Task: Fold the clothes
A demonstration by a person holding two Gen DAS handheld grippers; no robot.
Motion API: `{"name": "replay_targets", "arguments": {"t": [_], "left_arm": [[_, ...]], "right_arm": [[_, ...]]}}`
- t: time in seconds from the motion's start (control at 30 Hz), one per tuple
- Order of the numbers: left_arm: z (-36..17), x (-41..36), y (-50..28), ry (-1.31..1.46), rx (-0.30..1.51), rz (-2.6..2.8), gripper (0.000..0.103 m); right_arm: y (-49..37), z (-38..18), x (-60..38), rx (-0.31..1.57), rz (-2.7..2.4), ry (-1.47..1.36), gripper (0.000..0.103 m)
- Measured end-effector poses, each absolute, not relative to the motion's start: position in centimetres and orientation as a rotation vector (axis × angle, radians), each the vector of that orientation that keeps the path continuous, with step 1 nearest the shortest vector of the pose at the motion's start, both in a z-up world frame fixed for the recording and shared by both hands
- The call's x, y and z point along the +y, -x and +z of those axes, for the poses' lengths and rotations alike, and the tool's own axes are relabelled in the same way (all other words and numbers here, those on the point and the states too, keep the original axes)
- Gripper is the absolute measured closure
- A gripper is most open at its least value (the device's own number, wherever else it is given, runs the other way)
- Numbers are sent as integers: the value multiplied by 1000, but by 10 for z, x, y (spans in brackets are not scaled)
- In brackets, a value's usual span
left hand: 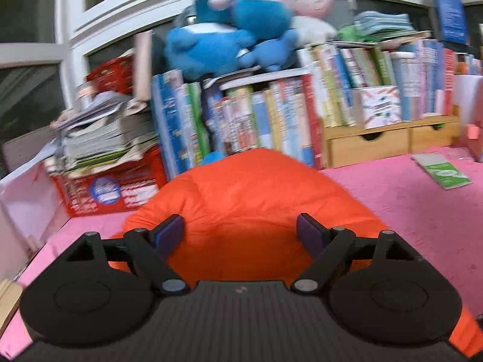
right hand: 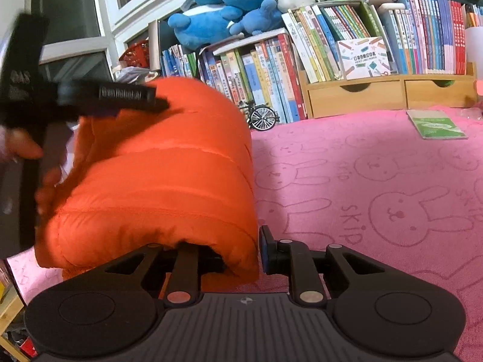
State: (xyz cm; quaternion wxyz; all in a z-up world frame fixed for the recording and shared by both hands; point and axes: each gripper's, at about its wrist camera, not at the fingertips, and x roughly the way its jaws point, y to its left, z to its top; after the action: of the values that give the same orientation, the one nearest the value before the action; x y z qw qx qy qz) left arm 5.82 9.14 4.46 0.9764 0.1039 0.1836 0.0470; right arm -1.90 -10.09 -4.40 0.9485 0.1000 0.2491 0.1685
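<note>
Right wrist view is filled on its left half by a puffy orange jacket (right hand: 163, 175), folded into a thick quilted bundle that lies on a pink rabbit-print blanket (right hand: 377, 181) toward the blanket's left edge. The bundle's near right corner is pinched by the right gripper (right hand: 238, 256): one finger is buried in the padding, the other is pressed against its outer side. The left gripper (left hand: 240, 235) is seen with its jaws spread wide and nothing between them, held above the jacket's near end; from the right wrist view it is seen blurred over the bundle's far left top, gripped by a hand (right hand: 27, 157). Along the blanket's far edge a row of books (right hand: 332, 45) is stood, blue plush toys (right hand: 229, 6) are piled on top, and a green booklet (right hand: 434, 123) is laid near the far right corner.
</note>
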Motion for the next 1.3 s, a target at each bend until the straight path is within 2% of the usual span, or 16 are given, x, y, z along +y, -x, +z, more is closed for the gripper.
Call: {"name": "replay_targets", "arguments": {"t": [0.13,0.37,0.53,0.67,0.77,0.87,1.0,1.1,1.17,1.23,1.3], "left_arm": [[37,109,-45,-214,330,210,16],[9,139,-54,-23,388,238,13],[0,144,-57,36,403,223,13],[-4,149,-56,63,407,213,12],[-4,149,-54,68,402,207,12],[-5,150,-53,76,393,204,12],[-4,154,-52,102,387,200,12],[-3,161,-51,135,392,192,11],[-3,165,-52,148,395,183,8],[-4,167,-52,160,393,177,8],[-4,166,-52,161,392,175,8]], "right_arm": [[16,-44,-103,522,323,-221,79],[13,-45,-105,543,315,-244,77],[7,-47,-117,583,330,-318,67],[8,-47,-123,597,344,-351,66],[20,-45,-130,583,347,-325,65],[34,-41,-143,573,313,-272,60],[51,-29,-136,519,314,-118,59],[54,-13,-146,495,440,-169,59],[47,-6,-165,511,556,-296,52],[35,-3,-187,533,653,-413,17],[12,0,-201,553,691,-490,2]]}}
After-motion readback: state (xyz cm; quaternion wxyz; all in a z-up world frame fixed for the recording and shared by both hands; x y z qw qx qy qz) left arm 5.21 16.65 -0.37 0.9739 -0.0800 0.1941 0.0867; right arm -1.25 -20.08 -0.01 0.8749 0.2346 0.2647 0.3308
